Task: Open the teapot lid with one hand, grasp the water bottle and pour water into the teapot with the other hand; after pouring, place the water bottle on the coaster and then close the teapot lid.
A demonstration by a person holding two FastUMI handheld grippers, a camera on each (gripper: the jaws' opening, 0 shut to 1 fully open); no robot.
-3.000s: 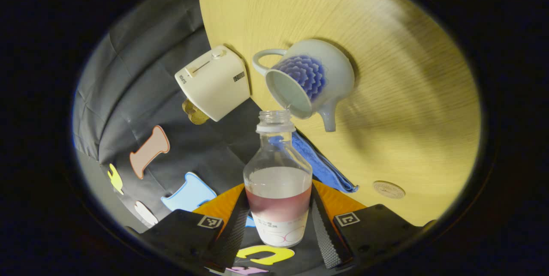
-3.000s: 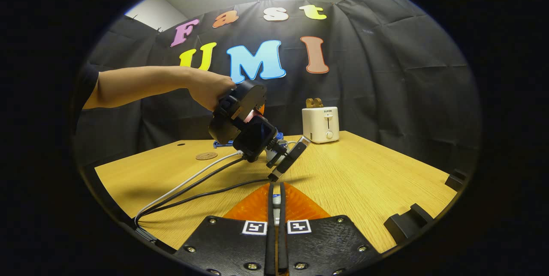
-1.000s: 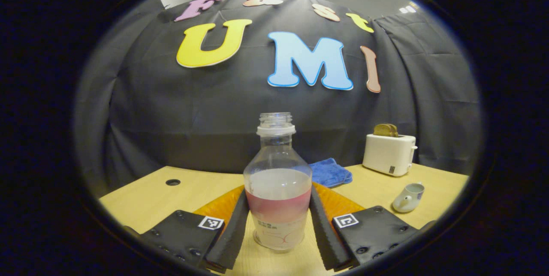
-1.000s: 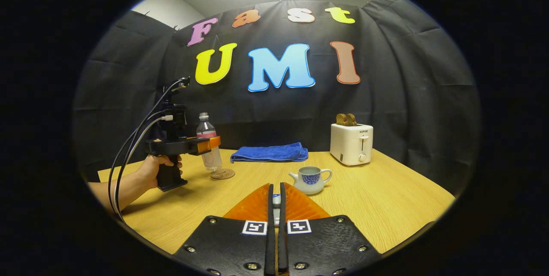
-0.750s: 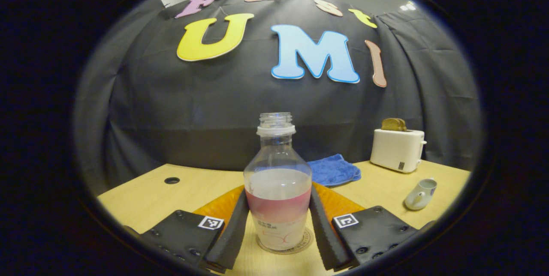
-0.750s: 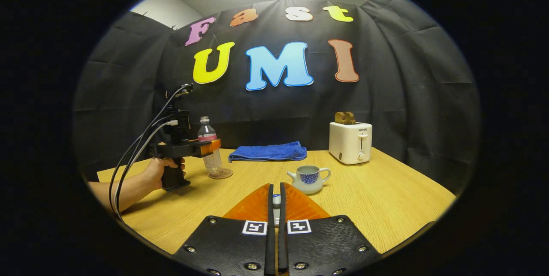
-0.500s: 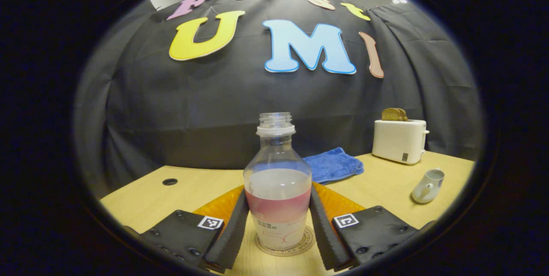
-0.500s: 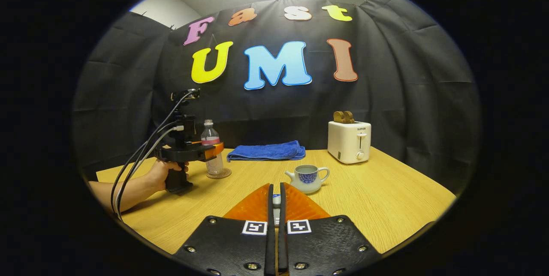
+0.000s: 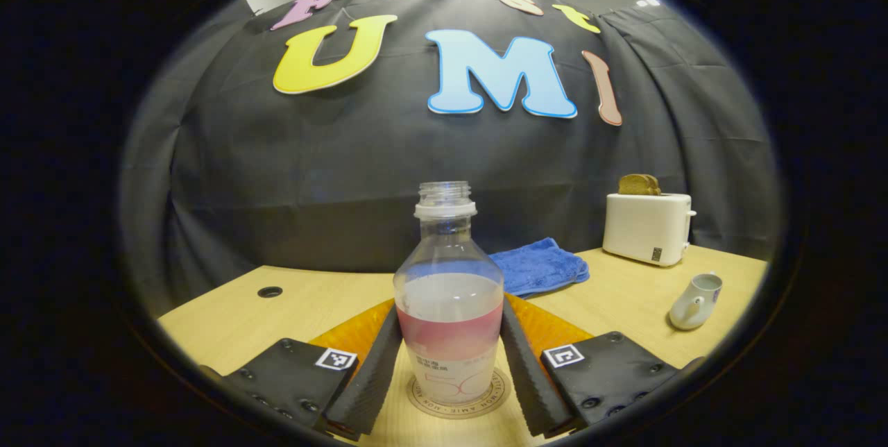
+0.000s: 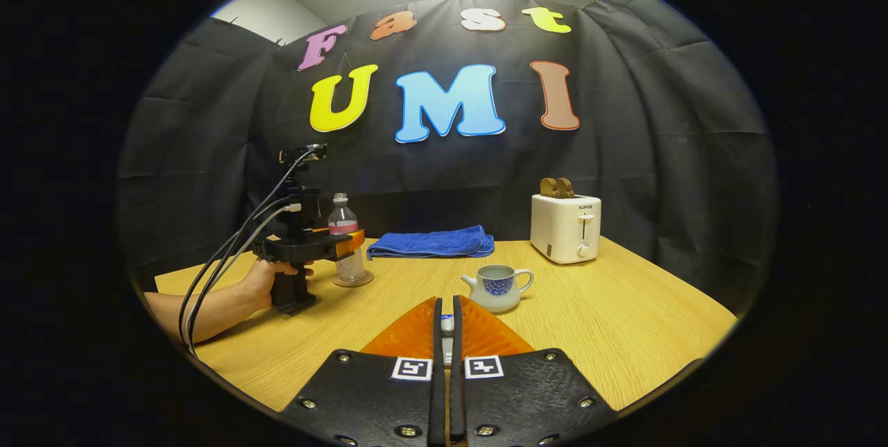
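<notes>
1. Largest first: the water bottle sits at lower centre of the left gripper view, upright on the coaster, uncapped and about half full. It looks like thin clear plastic with a pink label band, so I judge it light, a little squashy and smooth; the labelled waist, where the body is widest, is the sensible place to hold it. The left gripper has both fingers pressed against that waist, one on each side.

2. Next, the teapot stands near the centre of the right gripper view, on the table, lid off, spout to the left and handle to the right. It is white glazed ceramic with a blue flower pattern: stiff, breakable, slippery, and heavier now with water inside.

3. Finally, the lid is a small pale sliver low in the centre of the right gripper view, pinched between the clenched fingers of the right gripper. It is probably ceramic too, so it should be lowered squarely onto the rim, not dropped.
</notes>
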